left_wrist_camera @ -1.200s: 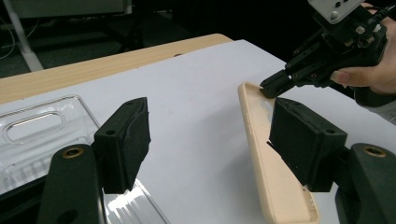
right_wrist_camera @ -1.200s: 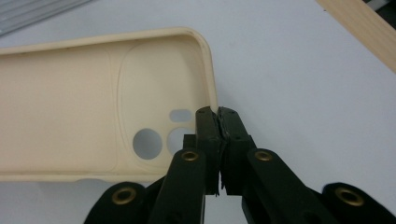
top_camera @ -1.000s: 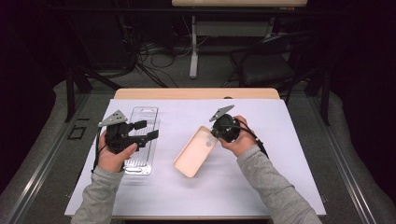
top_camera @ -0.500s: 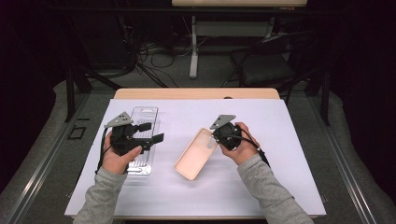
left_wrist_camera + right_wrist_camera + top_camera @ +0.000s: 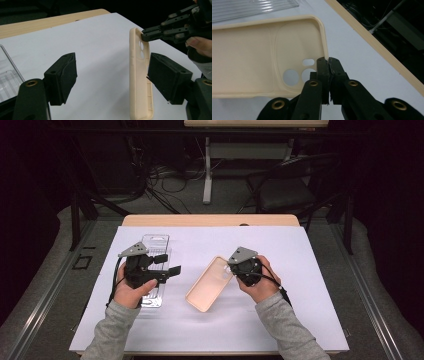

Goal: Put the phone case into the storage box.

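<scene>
The right gripper [image 5: 233, 268] has its jaws squeezed tight on the rim of the cream phone case [image 5: 207, 285], right at the corner with the camera holes. In the right gripper view [image 5: 329, 65] the two black jaws pinch that thin edge between them. The case is lifted at that end and tilted, and its other end is low, near the white table cover [image 5: 300, 270]. It sits in the middle of the table, between the two hands.

The left gripper [image 5: 167, 265] has its jaws wide apart and holds nothing. It hangs over the clear plastic tray [image 5: 156, 242] on the left side.

Since the earlier pictures, the left gripper has moved a little toward the case. The case has stayed in about the same spot, with the right gripper still holding it. In the left gripper view the case [image 5: 138, 75] stands on edge just beside one open jaw.
</scene>
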Demonstrator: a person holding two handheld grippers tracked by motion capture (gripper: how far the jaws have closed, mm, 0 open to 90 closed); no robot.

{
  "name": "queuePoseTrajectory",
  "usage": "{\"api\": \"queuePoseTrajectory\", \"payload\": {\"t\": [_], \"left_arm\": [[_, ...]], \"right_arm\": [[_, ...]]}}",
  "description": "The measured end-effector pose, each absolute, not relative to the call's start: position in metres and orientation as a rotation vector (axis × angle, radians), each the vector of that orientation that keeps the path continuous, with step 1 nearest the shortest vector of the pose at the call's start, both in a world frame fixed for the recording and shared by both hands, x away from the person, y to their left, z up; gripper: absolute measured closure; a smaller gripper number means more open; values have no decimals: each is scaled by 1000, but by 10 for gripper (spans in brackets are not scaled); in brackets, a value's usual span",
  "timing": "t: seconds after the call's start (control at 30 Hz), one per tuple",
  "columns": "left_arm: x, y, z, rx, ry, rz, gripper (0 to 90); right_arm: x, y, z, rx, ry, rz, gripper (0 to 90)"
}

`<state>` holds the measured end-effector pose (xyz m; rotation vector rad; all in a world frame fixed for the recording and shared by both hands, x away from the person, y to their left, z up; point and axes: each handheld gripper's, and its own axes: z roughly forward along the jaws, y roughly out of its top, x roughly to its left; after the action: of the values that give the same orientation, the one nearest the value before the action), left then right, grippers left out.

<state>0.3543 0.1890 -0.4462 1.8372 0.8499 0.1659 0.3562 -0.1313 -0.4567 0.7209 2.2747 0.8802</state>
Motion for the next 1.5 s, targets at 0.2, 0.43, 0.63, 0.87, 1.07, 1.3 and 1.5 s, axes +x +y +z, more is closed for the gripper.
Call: {"api": "queuePoseTrajectory", "payload": {"t": [0.2, 0.43, 0.63, 0.87, 1.07, 1.3, 1.5], "left_arm": [[352, 182, -445, 1855, 829, 152, 238], [350, 176, -446, 1855, 806, 140, 239], [349, 167, -448, 1875, 773, 103, 247], [348, 155, -456, 1892, 770, 19, 270], [348, 150, -462, 1907, 775, -11, 325], [347, 143, -466, 1957, 741, -45, 395], [348, 140, -470, 1985, 758, -91, 440]], "right_arm": [[348, -131, -452, 694, 2242, 894, 888], [341, -130, -449, 668, 2215, 913, 887], [336, -129, -448, 649, 2205, 910, 887], [333, -128, -449, 640, 2204, 906, 887], [330, -127, -449, 630, 2202, 908, 887], [328, -124, -450, 609, 2203, 910, 887], [326, -122, -450, 595, 2205, 911, 887]]}}
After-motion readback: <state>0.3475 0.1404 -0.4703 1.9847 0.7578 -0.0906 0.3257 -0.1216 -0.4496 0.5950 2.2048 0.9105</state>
